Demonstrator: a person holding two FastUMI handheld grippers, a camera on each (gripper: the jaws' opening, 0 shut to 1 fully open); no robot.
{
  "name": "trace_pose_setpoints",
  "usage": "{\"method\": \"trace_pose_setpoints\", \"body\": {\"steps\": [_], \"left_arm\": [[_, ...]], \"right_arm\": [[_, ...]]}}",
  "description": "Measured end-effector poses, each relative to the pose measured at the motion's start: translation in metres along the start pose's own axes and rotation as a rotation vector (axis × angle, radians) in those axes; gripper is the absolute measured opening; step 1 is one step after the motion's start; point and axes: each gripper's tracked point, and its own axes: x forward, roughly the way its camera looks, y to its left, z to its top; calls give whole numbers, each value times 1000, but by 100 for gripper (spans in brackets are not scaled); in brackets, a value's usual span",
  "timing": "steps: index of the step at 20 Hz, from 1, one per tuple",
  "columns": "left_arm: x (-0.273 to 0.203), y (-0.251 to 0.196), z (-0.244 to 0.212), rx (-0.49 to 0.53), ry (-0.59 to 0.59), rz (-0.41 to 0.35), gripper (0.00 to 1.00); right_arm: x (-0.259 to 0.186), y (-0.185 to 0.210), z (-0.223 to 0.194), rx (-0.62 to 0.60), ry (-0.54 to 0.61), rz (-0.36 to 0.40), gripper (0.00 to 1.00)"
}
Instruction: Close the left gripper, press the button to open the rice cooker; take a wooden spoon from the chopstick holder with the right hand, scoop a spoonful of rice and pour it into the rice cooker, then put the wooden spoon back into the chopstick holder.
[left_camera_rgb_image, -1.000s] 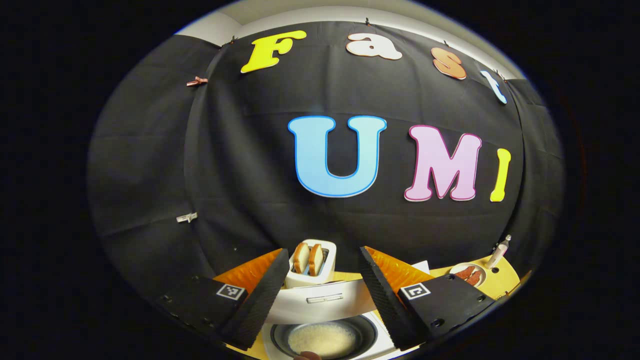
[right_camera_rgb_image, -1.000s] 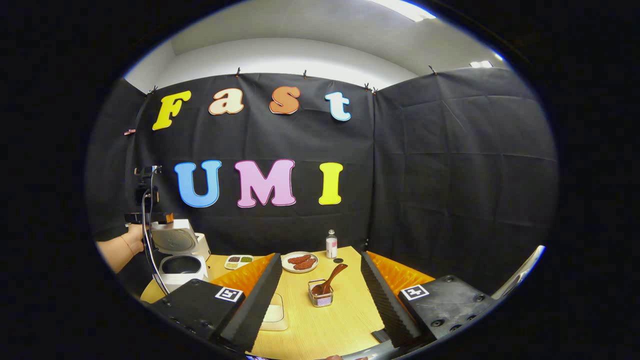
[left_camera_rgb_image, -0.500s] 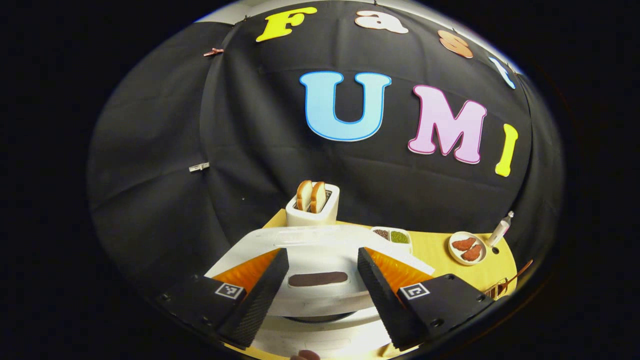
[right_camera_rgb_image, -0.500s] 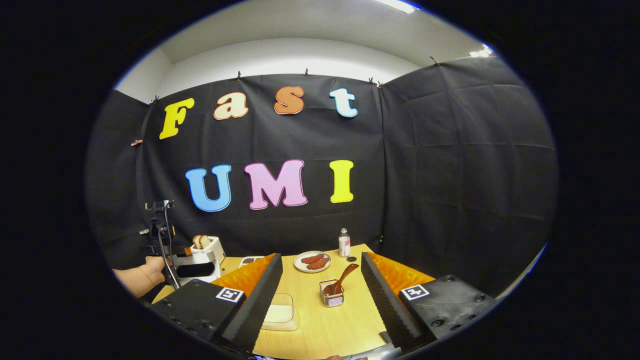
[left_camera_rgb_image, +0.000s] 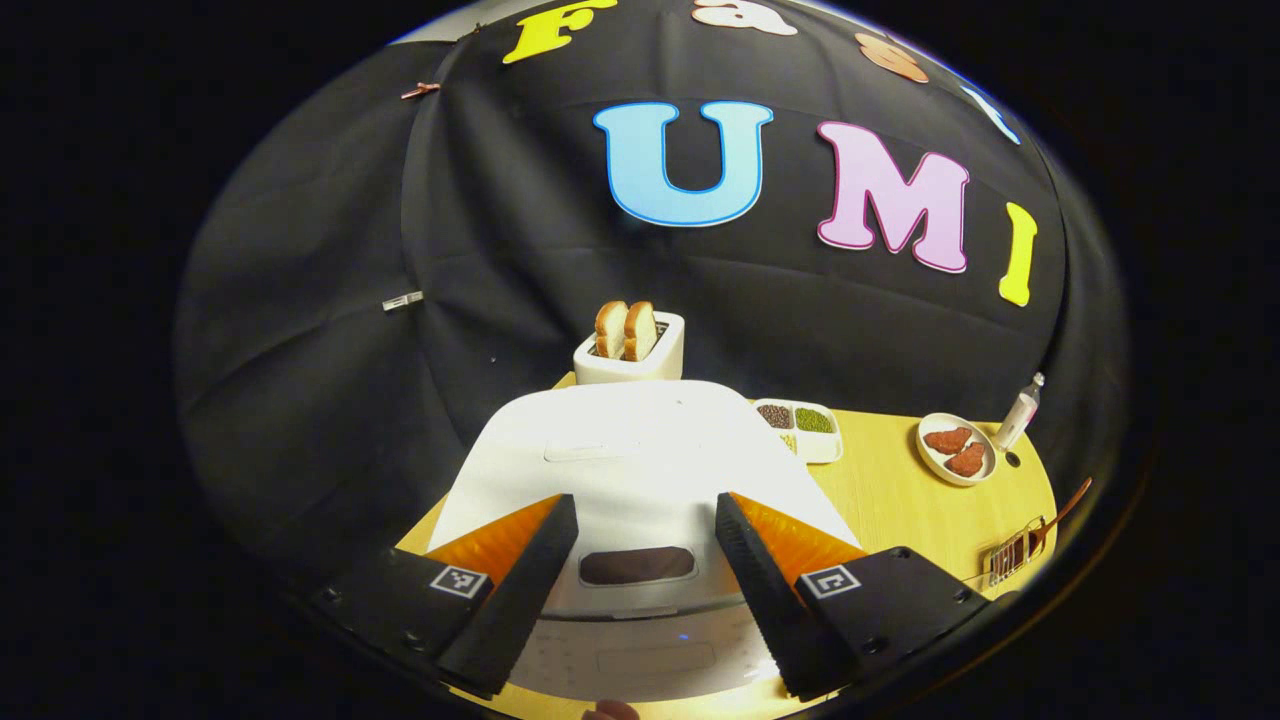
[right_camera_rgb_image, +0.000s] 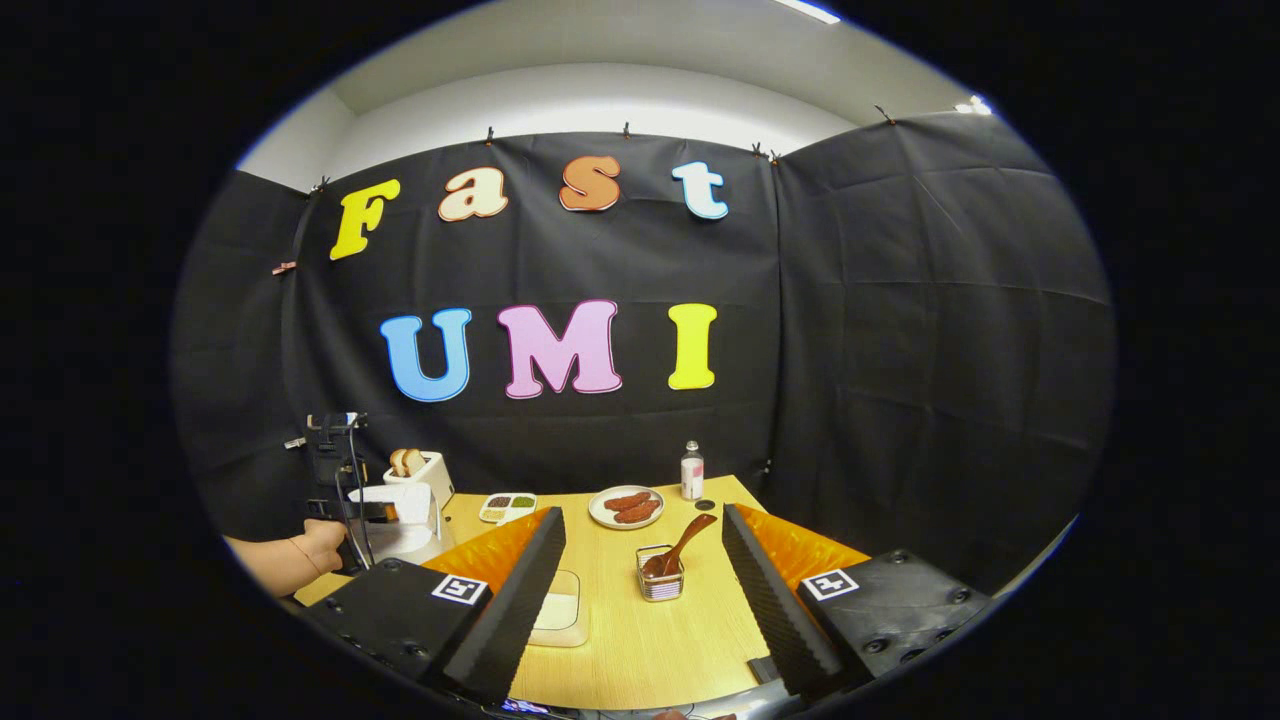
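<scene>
- Left gripper view: the left gripper (left_camera_rgb_image: 637, 590) hangs just above the white rice cooker (left_camera_rgb_image: 640, 470), its fingers spread apart with nothing between them. The cooker's lid is down, and a dark oblong window on the lid sits in the gap between the fingers.
- Behind the cooker stands a white toaster (left_camera_rgb_image: 630, 358) with two slices of bread sticking up.
- To the right on the wooden table (left_camera_rgb_image: 900, 500) lie a divided dish of beans (left_camera_rgb_image: 803, 425) and a plate of meat (left_camera_rgb_image: 955, 450).
- Right gripper view: the right gripper (right_camera_rgb_image: 640, 610) has its fingers spread wide, holding nothing.
- Beyond them stands the chopstick holder (right_camera_rgb_image: 659, 580), with the wooden spoon (right_camera_rgb_image: 680, 546) leaning in it, bowl down, handle tilted up to the right.
- At far left, a hand (right_camera_rgb_image: 325, 545) holds the other gripper at the cooker.
</scene>
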Motion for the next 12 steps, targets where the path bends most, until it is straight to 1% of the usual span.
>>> {"method": "trace_pose_setpoints", "body": {"steps": [7, 12], "left_arm": [[-2, -1, -16, 5, 11, 6, 99], [-5, -1, -19, 27, -45, 0, 100]], "right_arm": [[0, -4, -3, 0, 2, 3, 98], [1, -9, -6, -2, 2, -3, 98]]}}
